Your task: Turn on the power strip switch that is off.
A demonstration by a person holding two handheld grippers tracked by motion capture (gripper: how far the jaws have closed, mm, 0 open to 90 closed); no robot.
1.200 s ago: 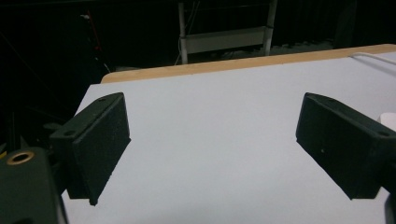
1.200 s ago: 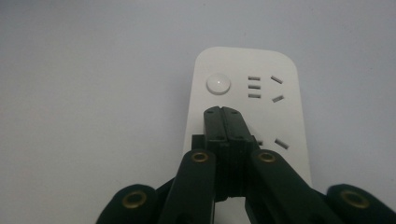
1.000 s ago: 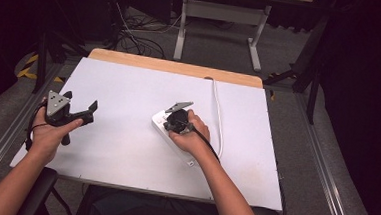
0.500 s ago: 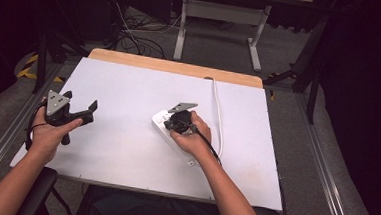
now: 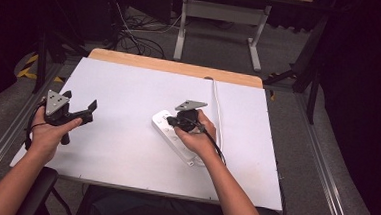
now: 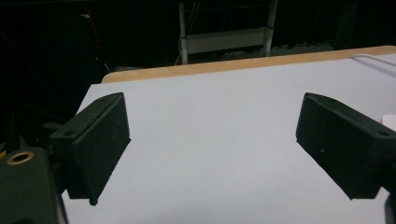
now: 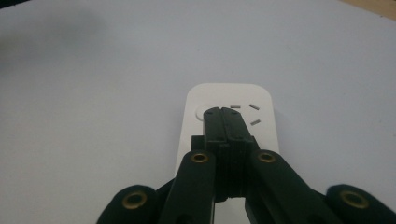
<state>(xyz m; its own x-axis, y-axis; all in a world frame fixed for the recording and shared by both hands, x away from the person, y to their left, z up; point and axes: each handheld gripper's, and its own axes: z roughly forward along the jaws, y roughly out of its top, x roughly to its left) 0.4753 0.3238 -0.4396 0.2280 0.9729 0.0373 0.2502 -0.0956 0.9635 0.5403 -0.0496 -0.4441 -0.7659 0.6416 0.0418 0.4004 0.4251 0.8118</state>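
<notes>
A white power strip [image 5: 163,126] lies on the white table top [image 5: 129,93], right of its middle. My right gripper [image 5: 170,120] is shut with nothing between its jaws. In the right gripper view its closed tips [image 7: 222,112] sit over the far end of the strip [image 7: 264,135], at the edge of a round button [image 7: 201,112] beside three socket slots. I cannot tell whether the tips touch the button. My left gripper [image 5: 85,110] is held at the table's left side, open and empty, its jaws wide apart [image 6: 217,135] over bare table.
The strip's white cable [image 5: 217,104] runs from the strip toward the far wooden edge [image 5: 176,66] of the table and shows at the right [image 6: 373,59] in the left gripper view. A metal desk frame [image 5: 219,19] and floor cables lie beyond the table.
The right hand has edged slightly rightward over the power strip with its jaws still shut. The left hand has stayed still.
</notes>
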